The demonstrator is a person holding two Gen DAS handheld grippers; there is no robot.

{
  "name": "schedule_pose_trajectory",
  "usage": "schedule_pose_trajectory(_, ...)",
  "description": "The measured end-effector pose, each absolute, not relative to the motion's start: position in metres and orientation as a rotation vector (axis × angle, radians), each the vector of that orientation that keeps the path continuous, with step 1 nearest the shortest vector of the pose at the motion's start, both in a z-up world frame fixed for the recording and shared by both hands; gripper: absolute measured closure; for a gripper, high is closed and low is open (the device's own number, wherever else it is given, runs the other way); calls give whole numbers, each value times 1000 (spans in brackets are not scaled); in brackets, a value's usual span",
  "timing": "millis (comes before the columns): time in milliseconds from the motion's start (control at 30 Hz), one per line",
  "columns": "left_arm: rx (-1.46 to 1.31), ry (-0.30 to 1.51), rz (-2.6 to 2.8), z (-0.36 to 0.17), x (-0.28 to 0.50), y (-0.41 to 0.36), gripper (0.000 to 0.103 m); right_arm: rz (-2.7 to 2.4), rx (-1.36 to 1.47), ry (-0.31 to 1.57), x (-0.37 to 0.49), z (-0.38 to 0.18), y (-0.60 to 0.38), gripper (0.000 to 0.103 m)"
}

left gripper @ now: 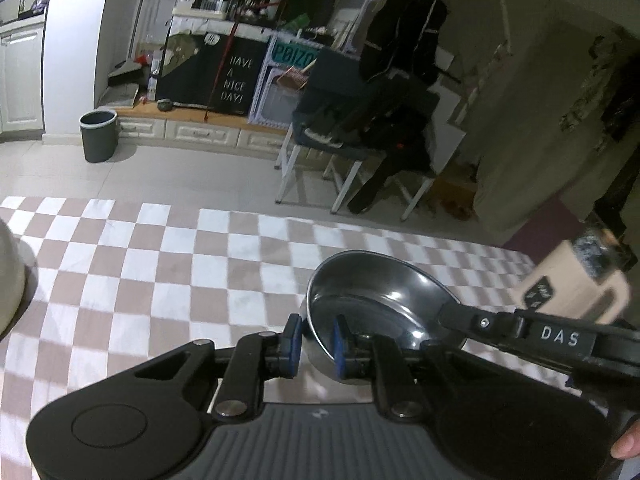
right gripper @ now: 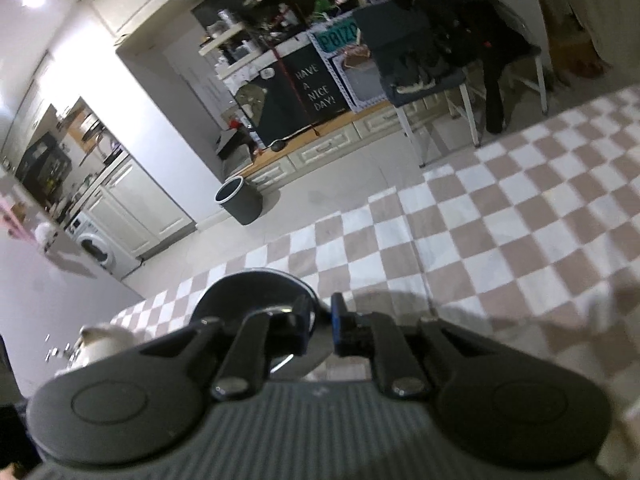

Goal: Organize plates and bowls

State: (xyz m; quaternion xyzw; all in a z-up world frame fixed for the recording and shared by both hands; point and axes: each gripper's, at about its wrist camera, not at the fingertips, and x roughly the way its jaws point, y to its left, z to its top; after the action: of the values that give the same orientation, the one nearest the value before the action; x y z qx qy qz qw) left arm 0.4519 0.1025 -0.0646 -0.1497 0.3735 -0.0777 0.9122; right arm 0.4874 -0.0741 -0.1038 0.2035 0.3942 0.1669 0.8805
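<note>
A shiny steel bowl is held above the checkered tablecloth. My left gripper is shut on the bowl's near left rim, one blue pad outside and one inside. My right gripper reaches in from the right in the left wrist view and is shut on the bowl's right rim. In the right wrist view the right gripper clamps the rim of the same steel bowl, which shows as a dark dome to the left of its fingers.
A white rounded vessel stands at the table's left edge; it also shows in the right wrist view. A beige appliance stands at the table's right. Beyond the table are a grey bin and a chair with dark clothes.
</note>
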Motion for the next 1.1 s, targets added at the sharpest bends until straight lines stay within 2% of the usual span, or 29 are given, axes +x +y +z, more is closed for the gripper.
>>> schedule_pose_trajectory(467, -294, 703, -253, -17, 315, 35, 86, 324, 428, 777, 370, -71, -138, 89)
schedule_pose_trajectory(800, -316, 701, -300, -28, 252, -1, 86, 285, 382, 794, 309, -77, -168, 89)
schedule_pose_trajectory(1100, -327, 709, -334, -40, 241, -25, 85, 259, 314, 829, 290, -74, -179, 89)
